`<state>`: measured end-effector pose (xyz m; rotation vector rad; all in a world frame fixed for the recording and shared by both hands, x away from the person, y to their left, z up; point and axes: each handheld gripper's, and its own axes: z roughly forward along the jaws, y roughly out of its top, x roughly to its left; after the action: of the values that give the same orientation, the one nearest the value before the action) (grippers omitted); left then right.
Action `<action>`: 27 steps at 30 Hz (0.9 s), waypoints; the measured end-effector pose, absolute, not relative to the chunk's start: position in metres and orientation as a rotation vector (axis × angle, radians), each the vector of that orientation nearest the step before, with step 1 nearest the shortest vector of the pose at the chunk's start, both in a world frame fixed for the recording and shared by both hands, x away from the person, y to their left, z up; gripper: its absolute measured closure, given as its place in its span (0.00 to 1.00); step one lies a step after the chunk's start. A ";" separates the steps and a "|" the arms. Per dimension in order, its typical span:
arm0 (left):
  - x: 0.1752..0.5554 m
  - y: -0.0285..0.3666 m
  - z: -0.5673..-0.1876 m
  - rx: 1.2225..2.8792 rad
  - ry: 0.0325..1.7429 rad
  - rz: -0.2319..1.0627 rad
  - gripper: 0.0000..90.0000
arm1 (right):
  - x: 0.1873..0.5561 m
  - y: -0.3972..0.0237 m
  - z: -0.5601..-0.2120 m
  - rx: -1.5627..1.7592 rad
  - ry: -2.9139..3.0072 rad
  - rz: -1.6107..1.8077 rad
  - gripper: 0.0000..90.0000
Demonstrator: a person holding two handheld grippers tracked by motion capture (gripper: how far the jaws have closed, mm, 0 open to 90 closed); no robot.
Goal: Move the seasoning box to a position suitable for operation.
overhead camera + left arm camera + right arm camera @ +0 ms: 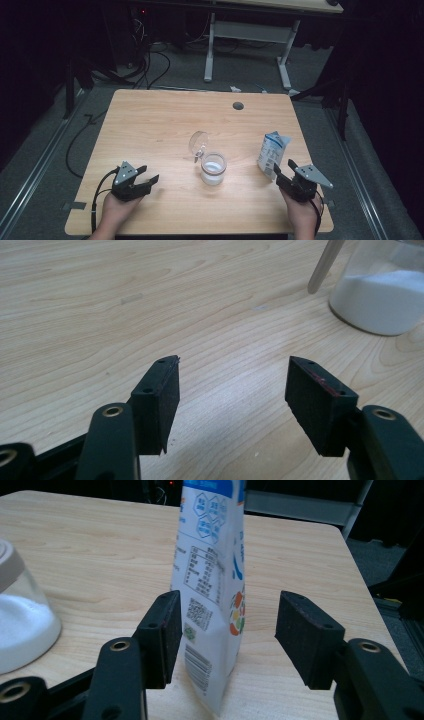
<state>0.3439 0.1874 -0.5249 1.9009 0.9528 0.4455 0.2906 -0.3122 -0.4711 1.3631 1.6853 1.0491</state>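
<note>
A white and blue printed pouch stands upright on the wooden table, at the right. My right gripper sits just in front of it, open. In the right gripper view the pouch rises between the two pads; the left pad is close to its edge and the right pad stands clear of it. A glass jar part-filled with white powder stands mid-table, its hinged lid swung open behind it. My left gripper rests at the front left, open and empty, pointing toward the jar.
A round cable hole lies near the table's far edge. Bare wood stretches between the left gripper and the jar. Behind the table are a white desk frame and loose cables on the floor. The jar sits left of the right gripper's jaws.
</note>
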 end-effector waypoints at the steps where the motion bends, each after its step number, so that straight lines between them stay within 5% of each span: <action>1: 0.345 0.186 -0.525 1.902 0.949 0.443 0.43 | 0.290 -0.311 -0.471 1.356 1.690 1.047 0.50; 27: 0.344 0.181 -0.526 1.910 0.949 0.399 0.44 | 0.293 -0.252 -0.477 1.244 1.841 1.065 0.63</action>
<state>0.3443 0.1815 -0.5259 1.9101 0.9489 0.3994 0.2934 -0.2520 -0.4768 1.2441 1.8410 1.0649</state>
